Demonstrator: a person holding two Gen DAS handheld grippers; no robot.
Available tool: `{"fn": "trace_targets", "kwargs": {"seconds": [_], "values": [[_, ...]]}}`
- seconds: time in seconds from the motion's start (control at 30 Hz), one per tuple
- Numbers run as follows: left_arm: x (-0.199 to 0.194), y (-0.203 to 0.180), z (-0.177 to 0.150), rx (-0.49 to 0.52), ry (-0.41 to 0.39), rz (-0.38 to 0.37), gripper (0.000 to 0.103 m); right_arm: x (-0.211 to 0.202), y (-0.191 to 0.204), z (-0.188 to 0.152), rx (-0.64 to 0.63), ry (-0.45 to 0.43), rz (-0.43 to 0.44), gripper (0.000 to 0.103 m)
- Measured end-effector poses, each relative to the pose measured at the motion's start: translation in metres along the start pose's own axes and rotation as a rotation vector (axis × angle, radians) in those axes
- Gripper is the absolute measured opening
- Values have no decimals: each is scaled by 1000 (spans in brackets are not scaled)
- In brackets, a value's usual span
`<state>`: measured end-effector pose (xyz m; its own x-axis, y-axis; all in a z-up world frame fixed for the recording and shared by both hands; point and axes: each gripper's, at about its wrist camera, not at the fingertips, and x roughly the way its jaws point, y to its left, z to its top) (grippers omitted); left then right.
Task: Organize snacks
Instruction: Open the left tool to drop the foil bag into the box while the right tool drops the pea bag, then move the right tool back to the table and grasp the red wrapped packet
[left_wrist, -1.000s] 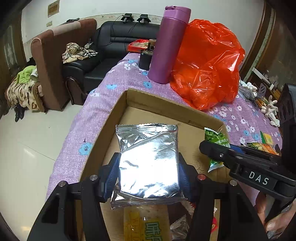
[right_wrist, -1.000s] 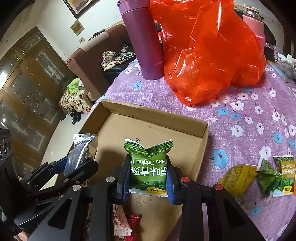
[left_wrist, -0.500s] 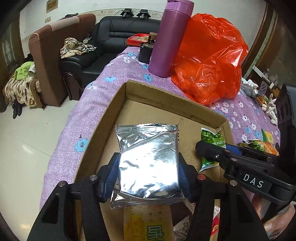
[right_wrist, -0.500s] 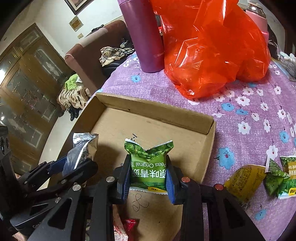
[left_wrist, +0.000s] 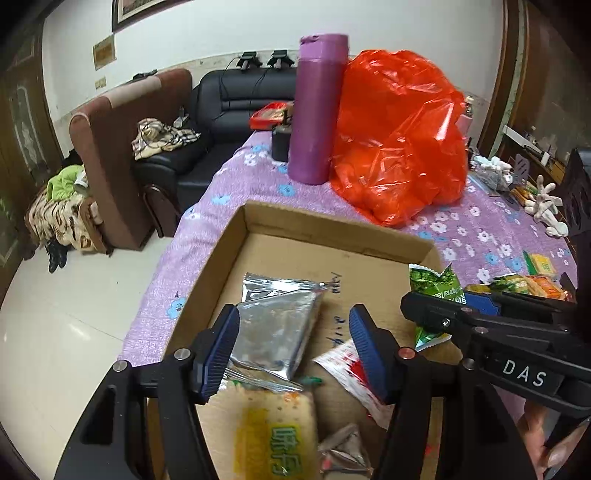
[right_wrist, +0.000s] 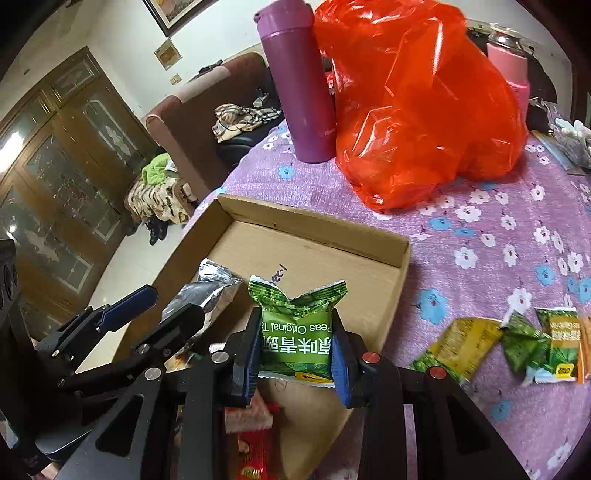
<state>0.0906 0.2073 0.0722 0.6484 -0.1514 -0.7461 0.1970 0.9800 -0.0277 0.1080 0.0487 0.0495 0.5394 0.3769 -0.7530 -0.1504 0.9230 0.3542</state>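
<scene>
A shallow cardboard box sits on the purple flowered tablecloth. My left gripper is open over the box; the silver foil packet lies loose in the box between its fingers, leaning by the left pad. My right gripper is shut on a green pea snack packet held above the box; it also shows in the left wrist view. A yellow cracker pack and a red-and-white packet lie in the box near me.
A purple bottle and a red plastic bag stand behind the box. Loose green and yellow snack packets lie on the cloth right of the box. The table's left edge drops to the floor and sofas.
My left gripper has opened and let go of the silver packet, which now lies in the box. My right gripper still holds the green packet over the box.
</scene>
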Motion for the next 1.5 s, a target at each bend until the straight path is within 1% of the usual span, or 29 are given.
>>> {"fn": "trace_targets", "kwargs": {"seconds": [0.2,0.37,0.47,0.53,0.63,0.8,0.83,0.87,0.9,0.97,1.03,1.1,1.13,1.23,1.3,1.4,1.43,1.5], "values": [[-18,-22,-1,44,-37,5,64,-20,-14,-11,22,-19,25,36],[-25,-40,-4,64,-48,-4,64,-37,-27,-19,36,-36,38,36],[-29,-45,-6,64,-56,11,65,-44,-30,-19,39,-48,39,36],[-35,-44,-6,49,-68,16,65,-45,-31,-20,52,-46,58,36],[-43,-31,-7,7,-86,38,65,-42,-26,-22,67,-34,86,36],[-51,-5,-9,-74,-84,24,65,-24,-7,-29,27,1,94,37],[-51,-2,-10,-80,-83,21,65,-19,-3,-30,19,10,92,38],[-52,1,-11,-88,-83,18,65,-16,0,-32,13,15,90,43],[-52,2,-12,-93,-81,14,65,-14,2,-33,6,19,91,51],[-51,4,-15,-103,-73,-2,65,-14,6,-36,-19,20,99,60],[-50,1,-17,-115,-62,-24,65,-22,7,-36,-27,3,78,60],[-57,-5,-18,-118,-81,-67,66,-35,6,-37,-47,-23,75,60],[-60,-10,-17,-107,-90,-76,66,-43,4,-39,-64,-40,76,60],[-66,-30,-19,-74,-113,-102,68,-69,-14,-48,-69,-95,52,60],[-65,-46,-22,-60,-101,-135,69,-80,-33,-58,-44,-95,34,60],[-60,-71,-28,-27,-78,-185,69,-100,-74,-78,-4,-87,-16,60],[-59,-78,-30,-16,-73,-191,69,-111,-92,-84,10,-85,-47,60],[-55,-96,-35,14,-54,-212,69,-134,-126,-93,48,-97,-80,60]]}}
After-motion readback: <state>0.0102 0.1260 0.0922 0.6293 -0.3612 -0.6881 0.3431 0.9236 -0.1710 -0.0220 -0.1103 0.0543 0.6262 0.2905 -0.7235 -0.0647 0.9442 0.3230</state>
